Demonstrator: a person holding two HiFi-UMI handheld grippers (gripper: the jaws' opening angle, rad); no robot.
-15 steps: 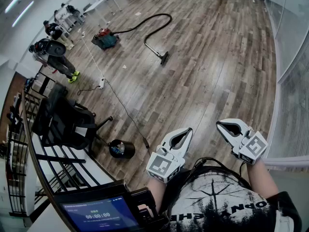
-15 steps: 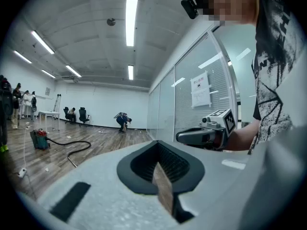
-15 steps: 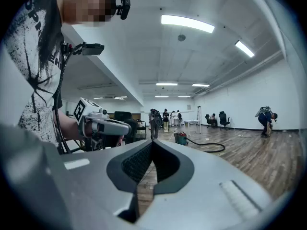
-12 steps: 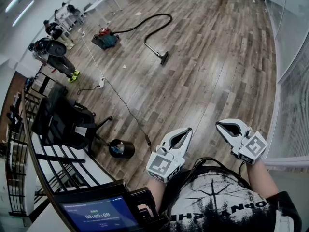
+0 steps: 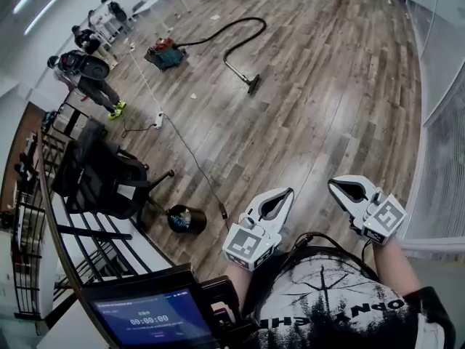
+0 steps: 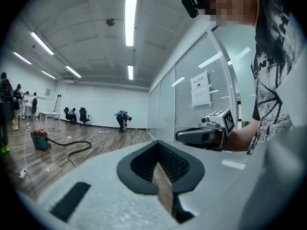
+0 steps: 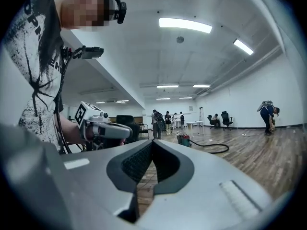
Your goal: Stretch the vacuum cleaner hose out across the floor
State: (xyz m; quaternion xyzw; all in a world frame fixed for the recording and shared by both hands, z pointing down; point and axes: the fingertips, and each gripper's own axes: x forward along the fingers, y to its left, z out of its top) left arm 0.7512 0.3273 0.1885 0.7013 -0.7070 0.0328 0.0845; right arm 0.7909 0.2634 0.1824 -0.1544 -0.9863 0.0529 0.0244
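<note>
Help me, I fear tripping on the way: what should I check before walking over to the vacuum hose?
1. Grippers free: ok; left gripper and right gripper are shut on nothing.
2. Hose within reach: not ok; it lies far off across the floor.
3. Hose stretched: not ok; it curves away from the vacuum cleaner.
4. Walkway: not ok; a cable trails over the floor at left, ending near the bin.
5. Bystanders clear of the hose: ok; they stand apart at left.
</note>
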